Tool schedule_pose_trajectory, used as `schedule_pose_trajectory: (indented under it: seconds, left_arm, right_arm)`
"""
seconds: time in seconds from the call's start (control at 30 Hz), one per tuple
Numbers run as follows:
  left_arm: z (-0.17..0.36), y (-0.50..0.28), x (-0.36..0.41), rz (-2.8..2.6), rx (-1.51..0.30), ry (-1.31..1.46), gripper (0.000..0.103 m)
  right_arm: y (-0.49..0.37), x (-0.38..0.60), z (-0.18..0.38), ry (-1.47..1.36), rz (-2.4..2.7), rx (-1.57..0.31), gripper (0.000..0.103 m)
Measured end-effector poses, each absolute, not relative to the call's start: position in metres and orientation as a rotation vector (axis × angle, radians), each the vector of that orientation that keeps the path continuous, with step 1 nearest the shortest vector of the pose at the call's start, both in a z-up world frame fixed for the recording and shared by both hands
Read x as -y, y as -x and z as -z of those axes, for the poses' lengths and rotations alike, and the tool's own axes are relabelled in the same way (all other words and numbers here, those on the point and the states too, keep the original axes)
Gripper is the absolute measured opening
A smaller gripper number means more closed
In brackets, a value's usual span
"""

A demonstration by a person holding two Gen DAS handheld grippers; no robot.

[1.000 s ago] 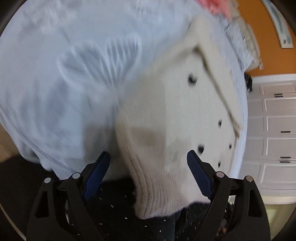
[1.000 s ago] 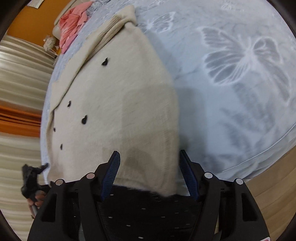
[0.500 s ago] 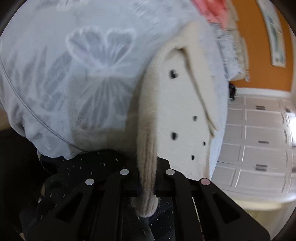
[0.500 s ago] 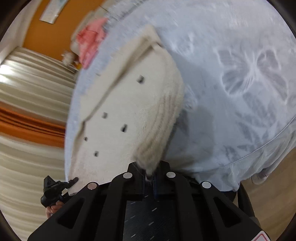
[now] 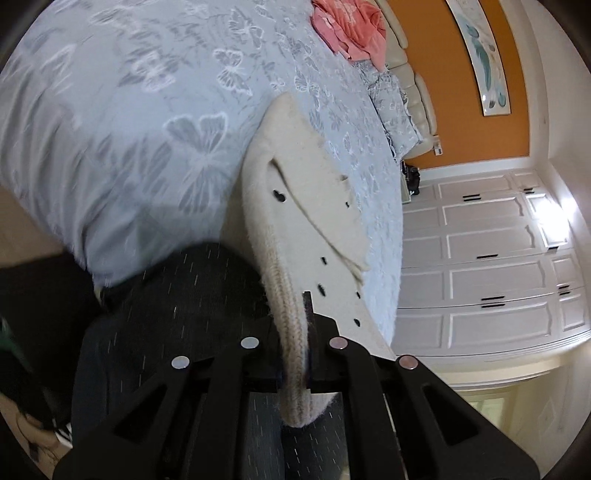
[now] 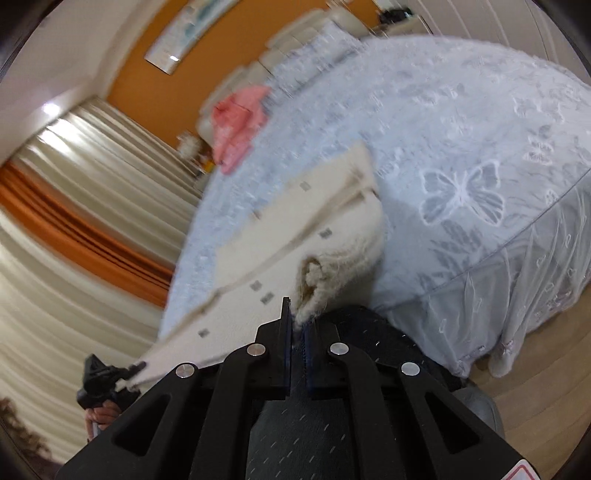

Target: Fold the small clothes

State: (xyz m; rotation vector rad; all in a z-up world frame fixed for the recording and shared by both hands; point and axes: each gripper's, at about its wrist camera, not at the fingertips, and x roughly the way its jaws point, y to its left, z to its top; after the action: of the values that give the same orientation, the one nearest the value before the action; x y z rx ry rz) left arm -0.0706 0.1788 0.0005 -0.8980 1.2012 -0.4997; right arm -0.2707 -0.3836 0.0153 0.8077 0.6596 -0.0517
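Note:
A cream knitted cardigan (image 5: 314, 206) with small dark buttons lies on the near part of a bed, its ribbed hem lifted off the bedspread. My left gripper (image 5: 295, 343) is shut on one corner of the hem. My right gripper (image 6: 297, 332) is shut on the other hem corner, and the cardigan (image 6: 295, 229) stretches away from it toward the left. The left gripper (image 6: 99, 376) shows small at the lower left of the right wrist view, holding the far corner.
The bed has a pale blue butterfly bedspread (image 5: 147, 129) (image 6: 461, 147). A pink garment (image 5: 351, 29) (image 6: 236, 122) lies near the pillows. White cupboards (image 5: 498, 258), curtains (image 6: 74, 221) and wooden floor (image 6: 546, 387) surround the bed. The person's dark trousers (image 5: 177, 295) are just below the grippers.
Both grippers were open over the hem, then shut on its corners. They have since lifted the hem up and back off the bed.

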Motion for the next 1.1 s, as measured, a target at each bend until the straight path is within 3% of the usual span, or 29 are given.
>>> schedule_pose_trajectory:
  seconds: [0.23,0.33,0.47,0.8,1.0,1.1]
  left_arm:
    - [-0.074,0.084,-0.185,0.545,-1.006,0.851,0.006]
    - [-0.1,0.04,-0.165,0.569,-0.94,0.792,0.006]
    - [-0.096,-0.032,-0.134,0.504,-0.912,0.749,0.006]
    - [0.029,-0.205,-0.061,0.255,-1.117,0.661,0.006]
    - [0.103,-0.249,-0.04,0.163,-1.216,0.586,0.012]
    - [0.107,-0.251,-0.041,0.165,-1.197,0.594,0.016]
  right_arm:
    - [0.286,0.377,-0.08,-0.762,-0.005,-0.508,0.004]
    - [0.255,0.391,-0.099,-0.748,-0.014,-0.46,0.004]
    - [0.178,0.427,-0.093,-0.768,0.03,-0.457,0.004]
    - [-0.002,0.487,0.012,-0.811,0.181,-0.713,0.004]
    - [-0.059,0.499,0.088,-0.775,0.228,-0.89,0.009]
    - [-0.055,0.495,0.078,-0.728,0.245,-0.841,0.014]
